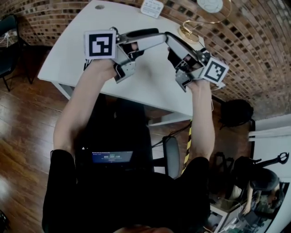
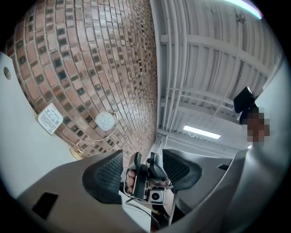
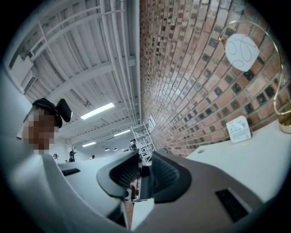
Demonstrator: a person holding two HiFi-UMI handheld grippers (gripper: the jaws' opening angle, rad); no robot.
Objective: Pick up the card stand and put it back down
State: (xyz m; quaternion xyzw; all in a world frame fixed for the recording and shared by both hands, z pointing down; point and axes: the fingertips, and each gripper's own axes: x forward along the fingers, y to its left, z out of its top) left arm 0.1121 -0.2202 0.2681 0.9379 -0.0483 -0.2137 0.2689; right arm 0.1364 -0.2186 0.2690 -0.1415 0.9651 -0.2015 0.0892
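The card stand is a gold wire hoop on a round base (image 1: 187,32), with a round white card (image 1: 210,4) hanging in it. It stands at the far right of the white table (image 1: 82,50). The card (image 2: 105,121) also appears in the left gripper view, and the card (image 3: 242,49) shows again in the right gripper view. Both grippers are raised above the table and point at each other, away from the stand. My left gripper (image 1: 160,38) (image 2: 143,170) is open and empty. The jaws of my right gripper (image 1: 175,45) (image 3: 143,175) stand a narrow gap apart with nothing held.
A small white sign (image 1: 151,7) leans on the brick wall behind the table. A black chair (image 1: 8,45) stands at the far left on the wooden floor. An office chair (image 1: 170,157) sits under the table's near edge, with shelves and clutter at the lower right.
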